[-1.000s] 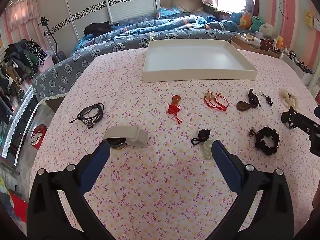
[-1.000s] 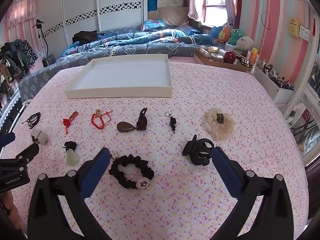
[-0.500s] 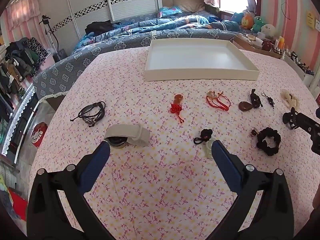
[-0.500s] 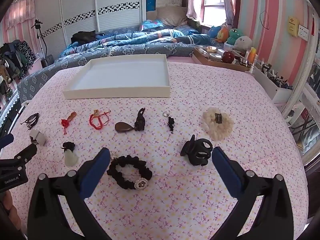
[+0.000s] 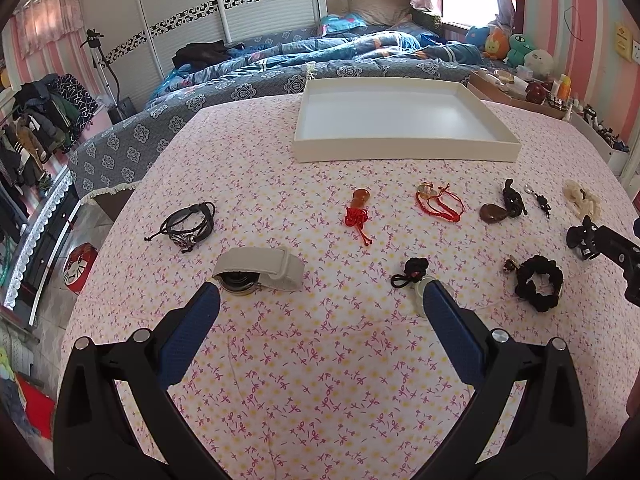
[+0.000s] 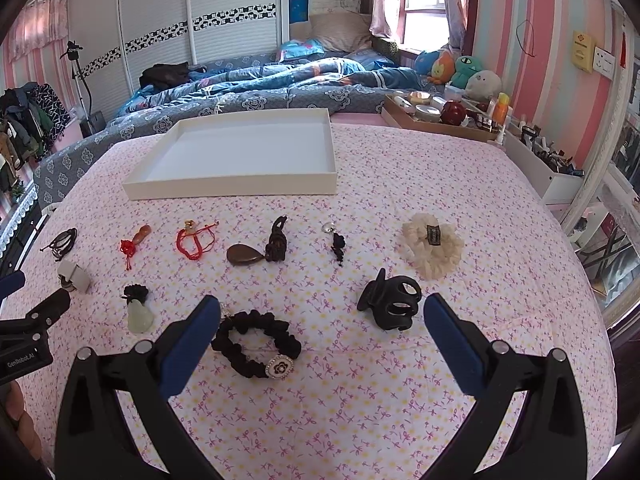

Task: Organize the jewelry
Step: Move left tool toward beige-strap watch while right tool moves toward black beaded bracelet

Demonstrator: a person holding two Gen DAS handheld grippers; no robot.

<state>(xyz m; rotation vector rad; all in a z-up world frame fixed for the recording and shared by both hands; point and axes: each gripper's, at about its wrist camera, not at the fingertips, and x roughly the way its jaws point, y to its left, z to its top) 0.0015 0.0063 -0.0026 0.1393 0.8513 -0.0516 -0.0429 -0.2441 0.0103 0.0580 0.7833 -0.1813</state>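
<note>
Jewelry lies spread in loose rows across a pink floral bedspread [image 5: 320, 360], each piece apart from its neighbours, apparently so that each can be picked up singly and carried to the empty white tray [image 5: 400, 120] at the far side of the bed.

From the left: a black cord bracelet [image 5: 188, 226], then a watch with a beige strap [image 5: 256, 270] just ahead of the left hand-held gripper [image 5: 318, 304], whose blue-padded jaws stand wide apart and hold nothing. Next come a red knotted charm [image 5: 358, 212], a pale pendant on a black knot [image 6: 138, 306] and a red string bracelet [image 5: 438, 202]. Toward the middle sit a brown stone pendant [image 6: 244, 254] touching its black knotted cord, and a small black charm [image 6: 337, 244].

The right hand-held gripper [image 6: 320, 312] also hovers with jaws spread and empty, a black scrunchie with a flower button [image 6: 256, 344] by its left finger and a black claw clip [image 6: 390, 302] near its right one. A cream scrunchie [image 6: 432, 244] lies farthest right.

Nothing is in the tray yet; sorting appears to be at its start.
</note>
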